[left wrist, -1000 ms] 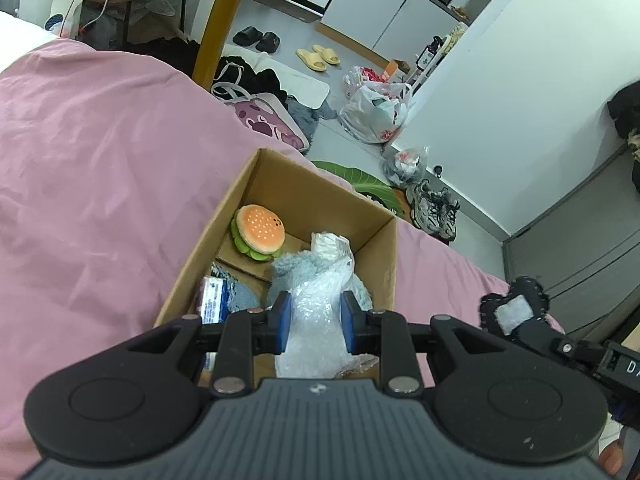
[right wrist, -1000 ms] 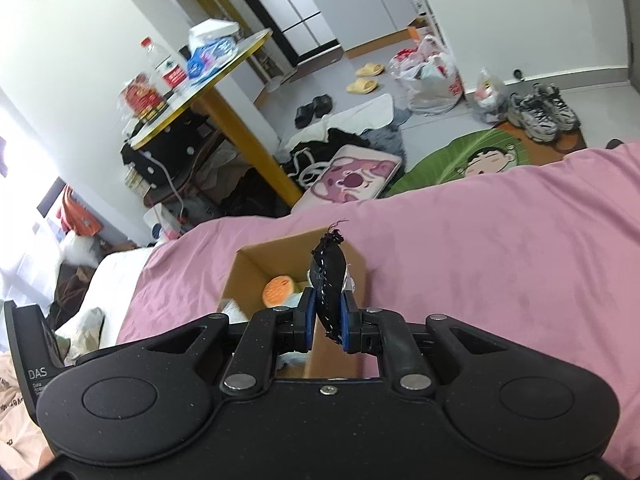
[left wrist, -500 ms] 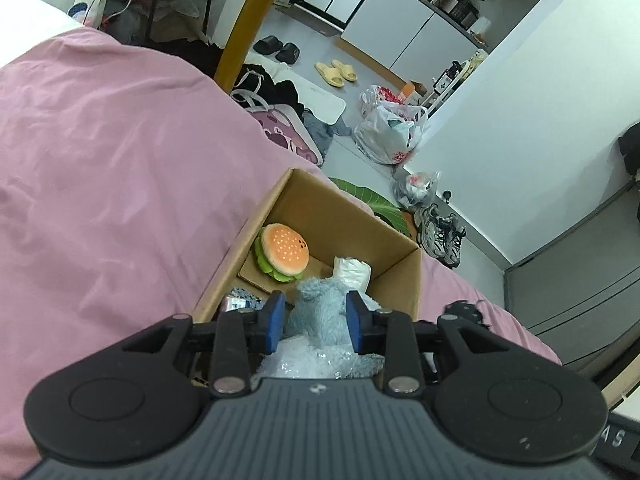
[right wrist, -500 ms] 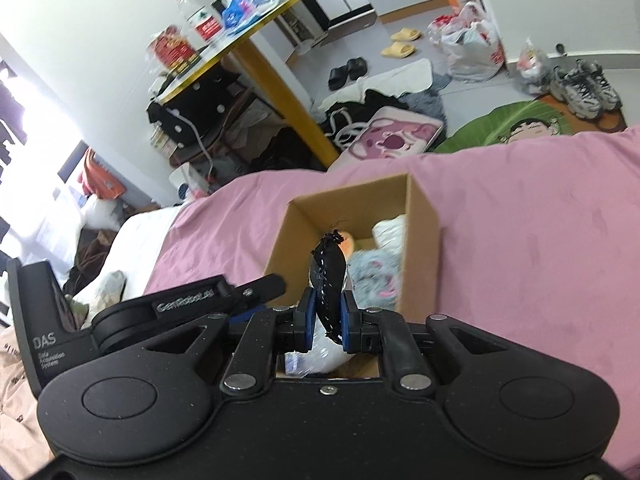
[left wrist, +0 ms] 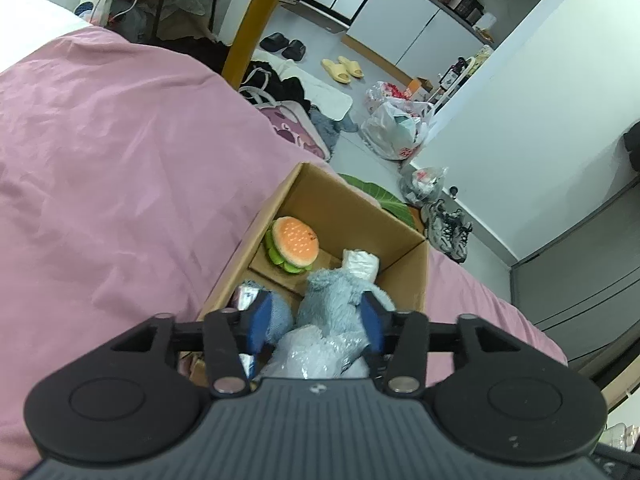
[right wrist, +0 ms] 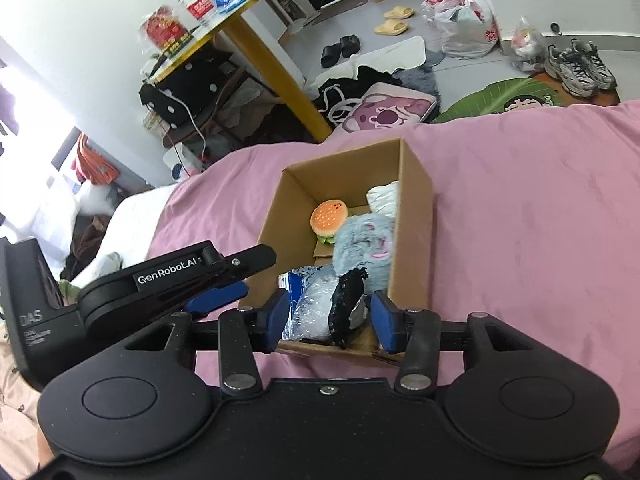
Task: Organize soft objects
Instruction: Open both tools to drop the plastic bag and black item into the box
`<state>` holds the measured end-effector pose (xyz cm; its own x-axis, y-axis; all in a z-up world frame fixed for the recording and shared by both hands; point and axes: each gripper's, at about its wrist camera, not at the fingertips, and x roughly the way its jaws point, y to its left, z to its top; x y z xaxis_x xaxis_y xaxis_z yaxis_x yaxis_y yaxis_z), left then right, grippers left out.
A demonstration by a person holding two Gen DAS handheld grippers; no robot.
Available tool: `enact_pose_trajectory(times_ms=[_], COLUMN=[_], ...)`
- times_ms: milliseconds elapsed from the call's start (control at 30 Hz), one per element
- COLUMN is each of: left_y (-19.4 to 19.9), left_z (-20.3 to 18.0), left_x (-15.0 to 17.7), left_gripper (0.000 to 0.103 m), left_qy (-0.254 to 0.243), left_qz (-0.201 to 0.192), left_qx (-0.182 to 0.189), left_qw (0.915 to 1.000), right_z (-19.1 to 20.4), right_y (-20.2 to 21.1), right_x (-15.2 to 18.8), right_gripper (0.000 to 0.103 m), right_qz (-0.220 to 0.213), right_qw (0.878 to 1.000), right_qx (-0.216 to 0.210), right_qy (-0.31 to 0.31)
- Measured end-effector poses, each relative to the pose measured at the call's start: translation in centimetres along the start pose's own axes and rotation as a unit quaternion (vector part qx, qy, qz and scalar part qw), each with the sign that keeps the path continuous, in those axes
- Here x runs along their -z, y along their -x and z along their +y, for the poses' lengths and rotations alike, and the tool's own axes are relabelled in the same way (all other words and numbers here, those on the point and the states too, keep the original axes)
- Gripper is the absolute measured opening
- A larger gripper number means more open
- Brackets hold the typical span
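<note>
Sitting on the pink bedsheet (right wrist: 520, 240), the open brown cardboard box (right wrist: 416, 216) is the hub of everything. Inside it, toward the far-left corner, lies the small plush hamburger w/ orange bun and green lettuce (right wrist: 329, 216); next to that, nearer the box's right wall, the fluffy grey-blue plush animal (right wrist: 366, 242), and behind it in the far-right corner a crumpled white soft bundle (right wrist: 384, 198). At the box's near end there's a clear crinkly plastic bag (right wrist: 314, 300) beside a blue-and-white packet (right wrist: 289, 282) along the left wall. The right gripper (right wrist: 330, 318) hangs just above the box's near edge, jaws spread wide apart, blue pads clear of everything; a small black round-edged soft item w/ a grey patch (right wrist: 347, 308) sits between them over the plastic bag, touching neither pad as far as I can see, so it looks released into the box. The left gripper (left wrist: 316, 322) is over the box's near-left side, also spread open, nothing clamped; from its own cam the grey-blue plush (left wrist: 340, 296) and plastic bag (left wrist: 316, 354) show in the gap below, burger (left wrist: 294, 240) farther in. From the right cam the left gripper's body (right wrist: 180, 276) reaches in from the left, just outside the box's left wall. Beyond the box, off the bed: a yellow-legged table (right wrist: 280, 72), a pink cartoon-print cushion (right wrist: 384, 110), grey trainers (right wrist: 580, 66), white plastic bags (right wrist: 464, 28) on the floor.
</note>
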<state>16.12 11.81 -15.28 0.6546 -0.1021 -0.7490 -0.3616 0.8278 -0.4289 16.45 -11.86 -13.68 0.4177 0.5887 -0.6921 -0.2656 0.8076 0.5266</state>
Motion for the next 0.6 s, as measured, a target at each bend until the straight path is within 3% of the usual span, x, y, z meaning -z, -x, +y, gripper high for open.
enact_pose_trajectory(times_ms=[233,467,600], left_y=[0.8,2.5,3.8], left_z=[-1.4,-3.9,-5.6], left_x=[0.4,1.3,2.2], left_gripper=[0.075,0.084,0.087], left_qy=[-0.031,-0.066,-0.093], left_qz=[-0.008,-0.001,0.006], left_qx=[-0.026,-0.021,-0.025], left_qw=[0.9992,0.9976,0.9954], right_z=[-1.4,-3.4,-4.2], right_y=[2.3,5.6,7.5], right_x=[0.1,0.3,0.4], right_gripper=[0.047,0.053,0.065], right_qz=[-0.018,-0.048,-0.067], right_qw=[1.0,0.998,0.997], right_qx=[0.009,0.006,0.001], right_qy=[-0.013,-0.033,-0.038])
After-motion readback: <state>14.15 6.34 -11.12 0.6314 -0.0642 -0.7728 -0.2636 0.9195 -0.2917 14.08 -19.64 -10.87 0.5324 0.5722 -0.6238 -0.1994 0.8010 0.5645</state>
